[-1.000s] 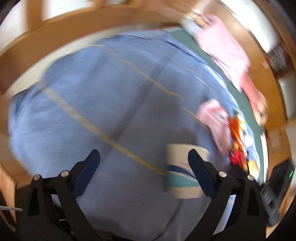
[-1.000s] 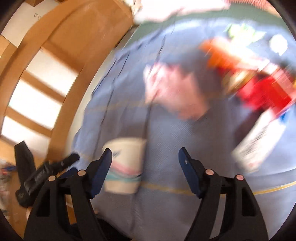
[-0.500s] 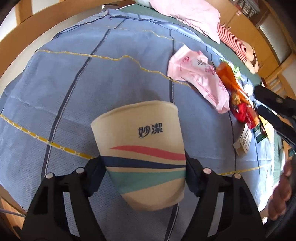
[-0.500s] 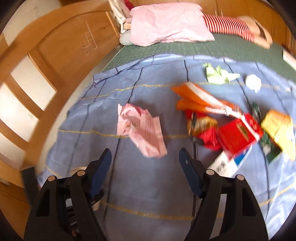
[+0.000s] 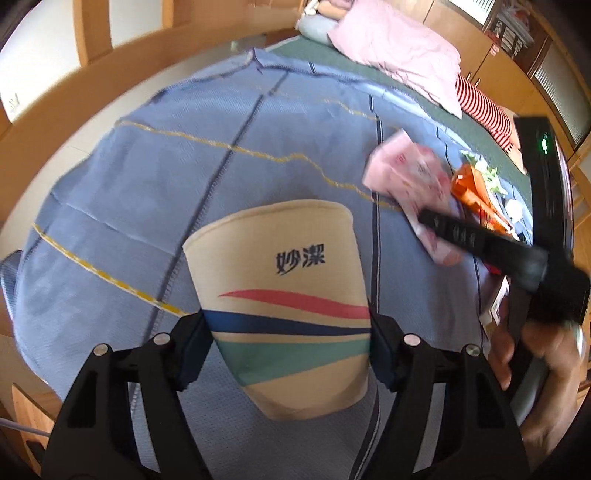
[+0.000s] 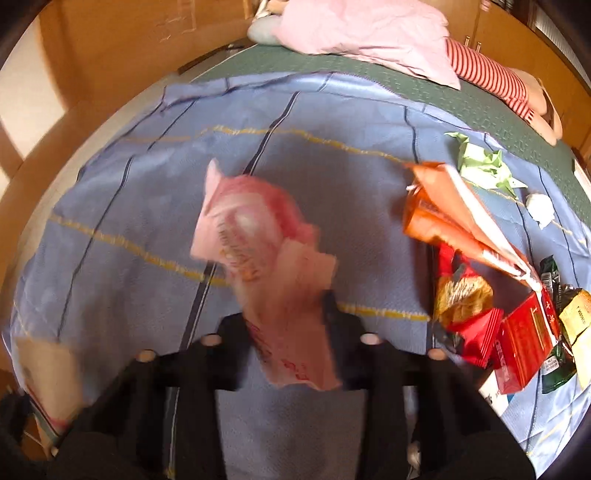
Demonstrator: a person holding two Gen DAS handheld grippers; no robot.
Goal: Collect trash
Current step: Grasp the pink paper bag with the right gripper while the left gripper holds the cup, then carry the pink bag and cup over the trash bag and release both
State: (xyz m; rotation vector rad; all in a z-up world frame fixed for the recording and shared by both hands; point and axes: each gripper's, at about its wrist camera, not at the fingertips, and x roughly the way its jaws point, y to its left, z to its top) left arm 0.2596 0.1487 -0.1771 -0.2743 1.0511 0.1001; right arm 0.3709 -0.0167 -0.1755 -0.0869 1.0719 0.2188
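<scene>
Black tool (image 5: 288,343), blue pads (silver screws).

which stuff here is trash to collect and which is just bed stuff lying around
Job: paper cup in left gripper; pink wrapper in closing right gripper; orange bag; red packets; green paper; white wad.

Lying about: blue blanket; pink pillow; striped cloth.

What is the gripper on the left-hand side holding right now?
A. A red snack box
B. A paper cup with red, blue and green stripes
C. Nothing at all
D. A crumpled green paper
B: in the left wrist view, the left gripper has its two pads pressed against either side of the striped paper cup, above the blue bedspread.
</scene>
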